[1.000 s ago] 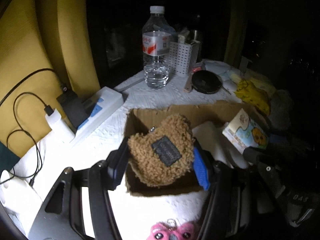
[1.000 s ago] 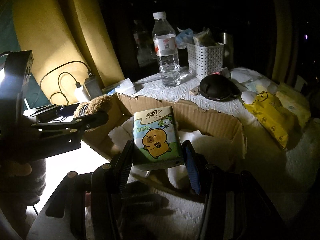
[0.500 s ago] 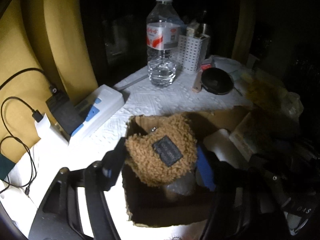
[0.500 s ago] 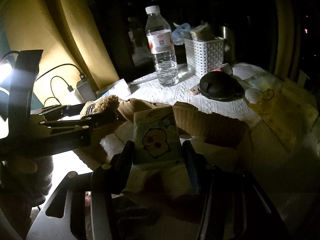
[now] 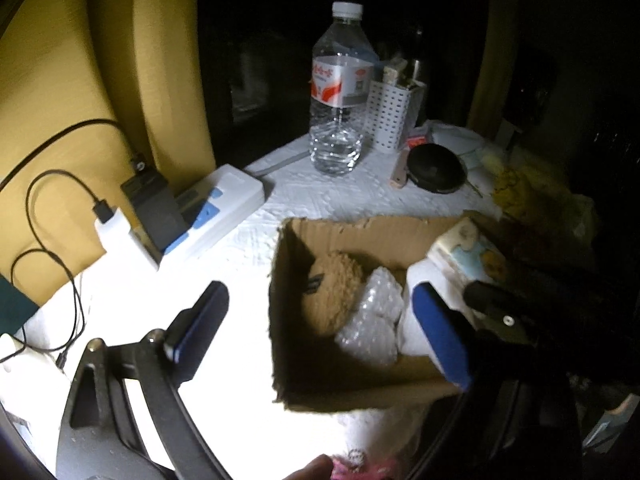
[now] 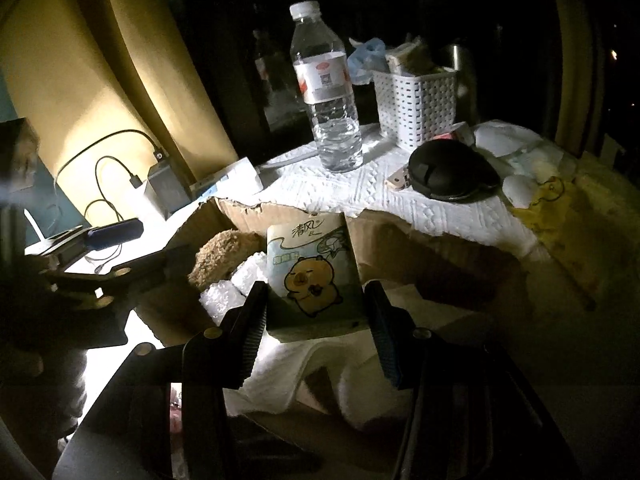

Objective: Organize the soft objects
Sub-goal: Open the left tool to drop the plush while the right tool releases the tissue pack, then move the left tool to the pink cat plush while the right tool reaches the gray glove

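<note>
The left gripper (image 5: pixel 320 332) is now standing with its fingers spread wide and nothing between them, where a second ago it was clamping the brown plush pouch (image 5: pixel 334 290); the pouch is now lying inside the cardboard box (image 5: pixel 360 400), against its left wall, touching the bubble wrap (image 5: pixel 376 320); the left gripper is sitting back from where it was, its blue pads straddling the box's near-left corner; the tissue pack (image 6: pixel 314 276), between the right gripper (image 6: pixel 316 320) fingers, is sitting lower over the white cloth (image 6: pixel 288 376) in the box than before.
</note>
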A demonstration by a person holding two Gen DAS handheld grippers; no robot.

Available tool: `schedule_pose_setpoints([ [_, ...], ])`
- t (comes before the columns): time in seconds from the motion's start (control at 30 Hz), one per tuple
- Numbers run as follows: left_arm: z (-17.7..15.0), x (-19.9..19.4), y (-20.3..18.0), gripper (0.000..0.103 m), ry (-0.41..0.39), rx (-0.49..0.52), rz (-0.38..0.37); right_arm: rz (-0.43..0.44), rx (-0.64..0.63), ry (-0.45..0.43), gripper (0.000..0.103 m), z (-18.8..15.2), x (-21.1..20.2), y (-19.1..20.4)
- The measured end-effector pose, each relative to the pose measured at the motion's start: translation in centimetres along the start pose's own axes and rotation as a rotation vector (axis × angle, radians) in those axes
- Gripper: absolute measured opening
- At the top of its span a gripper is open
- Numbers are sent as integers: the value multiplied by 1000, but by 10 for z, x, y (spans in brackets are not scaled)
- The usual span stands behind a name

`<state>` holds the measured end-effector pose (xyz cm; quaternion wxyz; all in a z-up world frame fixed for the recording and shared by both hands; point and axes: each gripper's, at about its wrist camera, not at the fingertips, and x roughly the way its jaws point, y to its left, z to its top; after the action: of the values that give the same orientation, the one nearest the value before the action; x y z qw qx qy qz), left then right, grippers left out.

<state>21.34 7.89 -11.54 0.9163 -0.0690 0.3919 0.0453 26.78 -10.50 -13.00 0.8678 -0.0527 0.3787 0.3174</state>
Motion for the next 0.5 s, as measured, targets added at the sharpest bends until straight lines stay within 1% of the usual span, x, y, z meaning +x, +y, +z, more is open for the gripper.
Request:
schedule_pose_setpoints([
  [0.27,-15,-12,4,94,5,0,-5,17,-11,38,53,-7,8,15],
  [0.5,-24,-27,6,94,-10,-2,-21,-17,-34,21,53,-14,-12,26],
])
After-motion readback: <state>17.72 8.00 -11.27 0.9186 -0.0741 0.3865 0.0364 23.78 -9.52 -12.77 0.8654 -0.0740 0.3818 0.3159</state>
